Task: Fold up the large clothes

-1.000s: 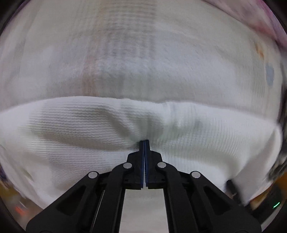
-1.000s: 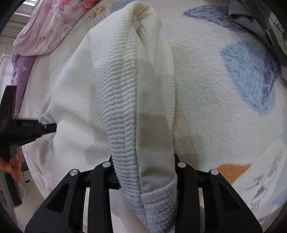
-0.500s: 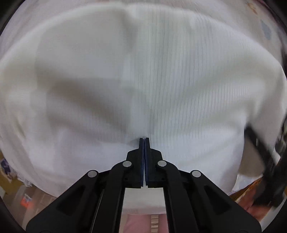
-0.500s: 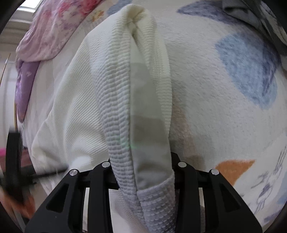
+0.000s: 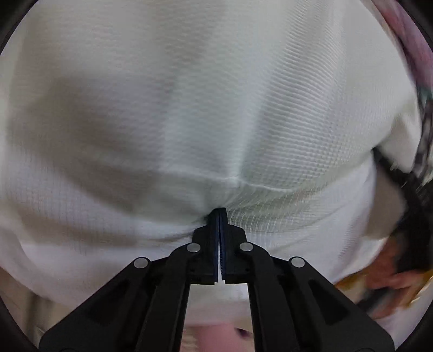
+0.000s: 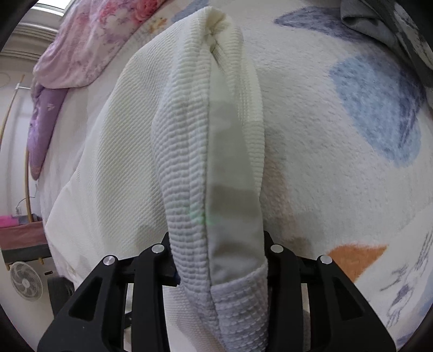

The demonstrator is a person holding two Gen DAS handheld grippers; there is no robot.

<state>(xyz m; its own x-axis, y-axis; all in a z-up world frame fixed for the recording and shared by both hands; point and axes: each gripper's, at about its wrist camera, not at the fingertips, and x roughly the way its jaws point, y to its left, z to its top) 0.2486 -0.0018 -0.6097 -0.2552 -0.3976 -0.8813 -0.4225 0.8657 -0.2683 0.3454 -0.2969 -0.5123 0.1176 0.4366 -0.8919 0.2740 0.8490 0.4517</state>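
Note:
A large white waffle-knit garment [image 5: 205, 113] fills the left wrist view, stretched taut in front of the camera. My left gripper [image 5: 219, 214] is shut on a pinch of its fabric. In the right wrist view the same garment [image 6: 130, 151] hangs over the bed, and my right gripper [image 6: 216, 243] is shut on a thick doubled edge of it [image 6: 189, 168], which hides the fingertips. A hand with the other black gripper [image 5: 408, 216] shows at the right of the left wrist view.
The garment lies over a white fleece blanket [image 6: 338, 162] with blue and orange patches. A pink floral quilt [image 6: 94, 38] and purple bedding [image 6: 43, 119] lie at the far left. Grey clothes [image 6: 379, 24] sit at top right. A small fan [image 6: 25, 281] stands on the floor.
In the left wrist view the garment has come up to fill the whole frame, hiding the bed. The left gripper has dropped out of the right wrist view. The right grip is unchanged.

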